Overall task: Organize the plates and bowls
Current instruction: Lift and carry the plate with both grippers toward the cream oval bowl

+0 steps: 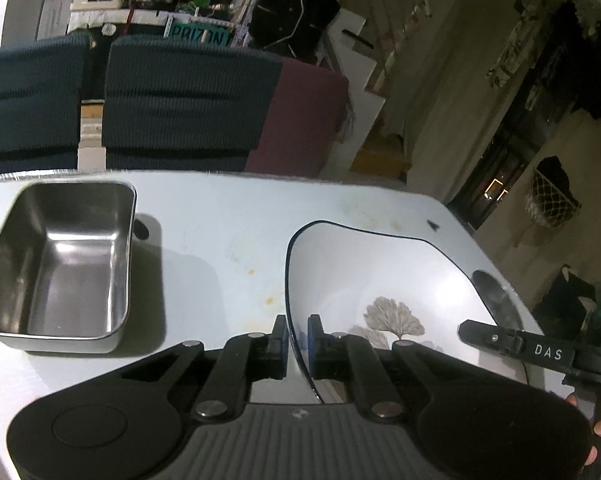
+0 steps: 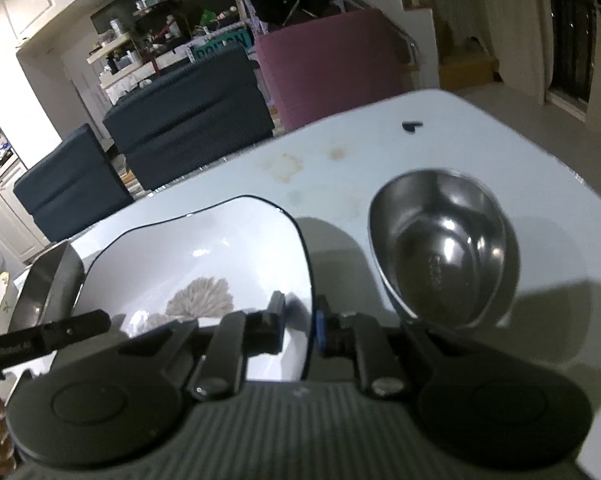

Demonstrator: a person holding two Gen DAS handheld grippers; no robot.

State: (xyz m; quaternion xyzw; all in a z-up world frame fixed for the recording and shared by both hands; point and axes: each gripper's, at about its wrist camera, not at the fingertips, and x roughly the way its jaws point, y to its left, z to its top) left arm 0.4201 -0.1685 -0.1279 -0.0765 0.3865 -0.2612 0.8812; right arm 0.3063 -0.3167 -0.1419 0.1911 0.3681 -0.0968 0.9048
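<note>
Here the white plate (image 1: 380, 280), a squarish dish with a thin dark rim and a grey tree motif near its middle, is gripped from both sides at once. The left gripper (image 1: 297, 338) is clenched on the plate's left edge, the rim passing between its blue-padded fingers (image 1: 283, 340). In the right wrist view the right gripper (image 2: 299, 320) pinches the same plate (image 2: 204, 256) at its right edge, the dark rim running down between the two fingers; its shadow on the table (image 2: 340, 160) just beyond that edge suggests the plate is tilted or held a little above the surface, though how far cannot be told. Just beside the plate on the right sits a round steel bowl (image 2: 444, 248), upright and empty, apart from the plate's rim. To the left, a rectangular steel tray (image 1: 60, 264) stands on the pale table (image 1: 228, 224), well apart from the plate, also empty. A few brownish stains and a small dark speck (image 1: 433, 224) mark the tabletop farther out. Beyond the table's far edge stand dark blue cushioned seats (image 1: 180, 100) and a maroon one (image 1: 304, 120), with cluttered shelves behind them.
</note>
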